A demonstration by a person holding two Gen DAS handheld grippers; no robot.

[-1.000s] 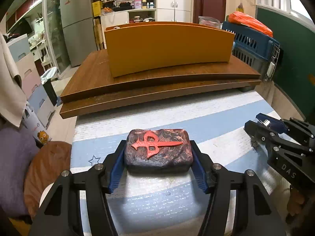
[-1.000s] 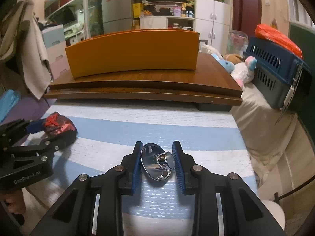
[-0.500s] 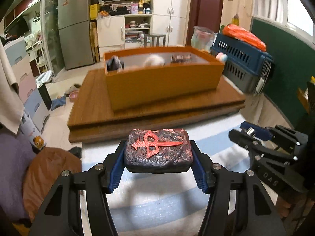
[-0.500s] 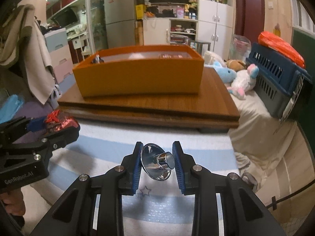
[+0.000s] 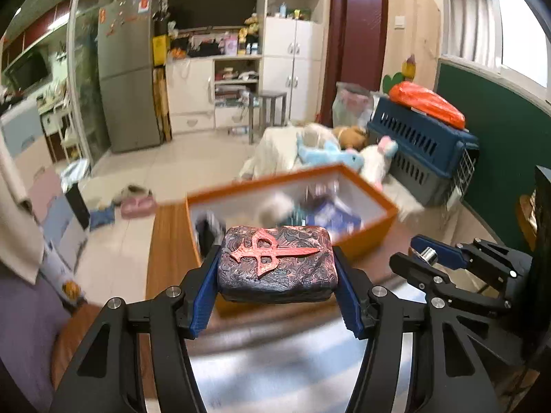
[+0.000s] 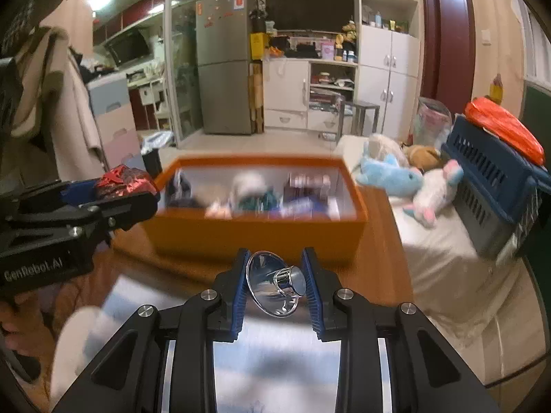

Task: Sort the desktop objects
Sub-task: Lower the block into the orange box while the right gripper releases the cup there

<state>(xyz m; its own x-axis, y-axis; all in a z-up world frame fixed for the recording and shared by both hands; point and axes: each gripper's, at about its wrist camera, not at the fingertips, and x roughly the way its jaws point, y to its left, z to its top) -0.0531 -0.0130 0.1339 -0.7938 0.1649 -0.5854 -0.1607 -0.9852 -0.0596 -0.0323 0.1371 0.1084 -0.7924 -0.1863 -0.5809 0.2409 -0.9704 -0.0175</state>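
Note:
My left gripper [image 5: 275, 289] is shut on a dark marbled block [image 5: 276, 263] with a red dagger emblem on top, held in the air in front of the orange box [image 5: 372, 237]. My right gripper [image 6: 277, 289] is shut on a shiny chrome funnel-shaped piece [image 6: 275, 284], also lifted before the orange box [image 6: 255, 237]. The box is open-topped and holds several blurred items. Each gripper shows in the other's view: the right gripper [image 5: 427, 258] at the right, the left gripper [image 6: 113, 189] at the left with the block [image 6: 120, 180].
The box stands on a brown wooden board [image 6: 382, 268] over a blue-and-white striped cloth [image 6: 292, 371]. Plush toys [image 6: 392, 175] and a blue pet crate [image 6: 496, 186] lie to the right. A brown stool [image 5: 69, 340] sits low at the left.
Both grippers rose with their loads still held. The box's front wall no longer hides its inside; I now look down into it. The striped cloth dropped low in both views.

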